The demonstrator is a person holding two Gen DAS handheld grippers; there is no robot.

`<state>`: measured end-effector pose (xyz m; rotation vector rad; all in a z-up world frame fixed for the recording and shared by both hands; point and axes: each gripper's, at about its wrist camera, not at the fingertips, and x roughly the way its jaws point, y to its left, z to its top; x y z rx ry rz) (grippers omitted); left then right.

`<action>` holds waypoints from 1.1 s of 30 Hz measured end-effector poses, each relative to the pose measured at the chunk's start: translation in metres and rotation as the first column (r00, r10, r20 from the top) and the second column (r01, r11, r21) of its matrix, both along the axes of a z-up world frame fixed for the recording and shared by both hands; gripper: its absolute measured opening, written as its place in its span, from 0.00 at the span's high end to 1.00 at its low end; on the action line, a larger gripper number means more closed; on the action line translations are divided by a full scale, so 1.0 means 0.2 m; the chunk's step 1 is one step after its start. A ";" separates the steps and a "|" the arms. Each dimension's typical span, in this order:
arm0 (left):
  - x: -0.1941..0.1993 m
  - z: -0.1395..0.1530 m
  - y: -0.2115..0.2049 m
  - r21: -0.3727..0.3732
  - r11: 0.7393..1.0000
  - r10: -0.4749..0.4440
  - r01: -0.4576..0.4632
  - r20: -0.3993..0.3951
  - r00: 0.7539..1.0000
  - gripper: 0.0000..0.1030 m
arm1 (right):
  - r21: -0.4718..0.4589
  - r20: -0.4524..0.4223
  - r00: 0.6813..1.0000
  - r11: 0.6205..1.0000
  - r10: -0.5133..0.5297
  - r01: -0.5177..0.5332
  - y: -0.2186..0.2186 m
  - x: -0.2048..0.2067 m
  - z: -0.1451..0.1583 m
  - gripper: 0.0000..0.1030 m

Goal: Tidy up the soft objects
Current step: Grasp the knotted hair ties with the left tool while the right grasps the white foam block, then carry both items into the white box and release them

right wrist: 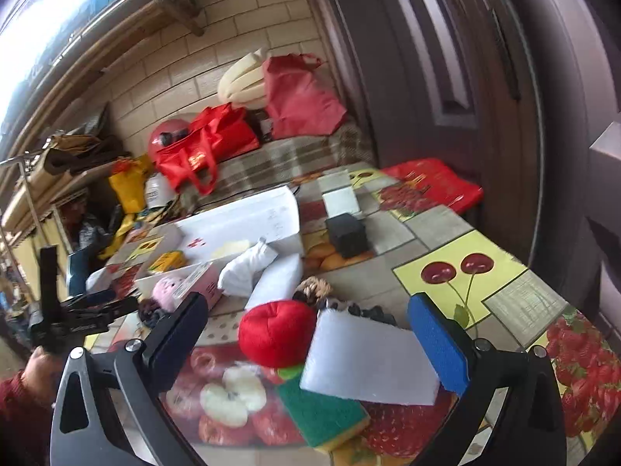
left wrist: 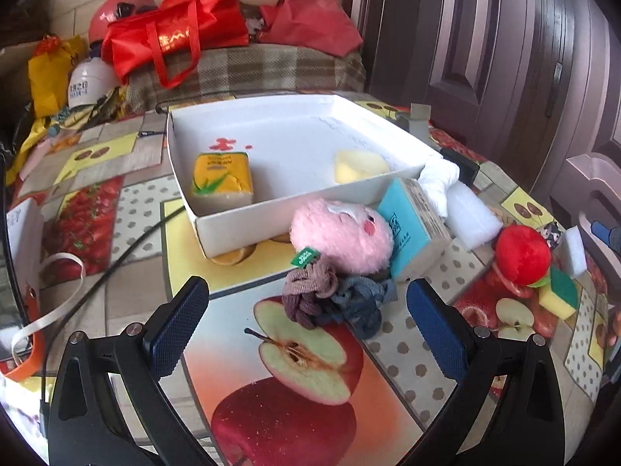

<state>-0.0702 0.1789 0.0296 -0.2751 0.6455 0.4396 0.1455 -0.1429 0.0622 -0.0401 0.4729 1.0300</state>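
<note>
The left gripper stood wide open and held nothing; straight ahead of it, just beyond the fingertips, lay the bundle of brown and grey-blue knitted scrunchies on the fruit-printed tablecloth; behind it sat the round pink plush toy, and further on the shallow white cardboard box, which already held a yellow tissue pack and a pale yellow sponge.

The right gripper was also spread wide and empty; between its fingers lay the white foam block, long axis across the jaws, touching the red plush apple and resting on the green and yellow scouring sponge.

I judged each gripper nearest to its own item.

The writing on the tissue pack and on the teal tissue box was too small to read.
</note>
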 end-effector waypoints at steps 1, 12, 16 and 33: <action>0.01 -0.01 -0.01 0.002 1.000 0.008 -0.008 -0.008 1.000 0.00 | -0.051 0.032 0.999 0.999 0.020 -0.018 -0.02 0.00 0.00 0.00; 0.18 -0.13 -0.11 0.018 0.995 -0.093 0.099 -0.205 0.974 0.00 | -0.487 0.167 0.954 0.862 0.250 -0.141 0.03 0.13 -0.14 0.00; 0.22 -0.15 -0.10 0.008 0.995 -0.094 0.098 -0.229 0.969 0.07 | -0.550 0.146 0.929 0.808 0.341 -0.211 0.15 0.14 -0.19 0.01; 0.04 0.03 -0.12 0.142 0.989 0.031 -0.028 -0.016 0.999 0.68 | -0.144 0.119 0.970 0.970 0.214 -0.196 -0.05 0.08 0.07 0.53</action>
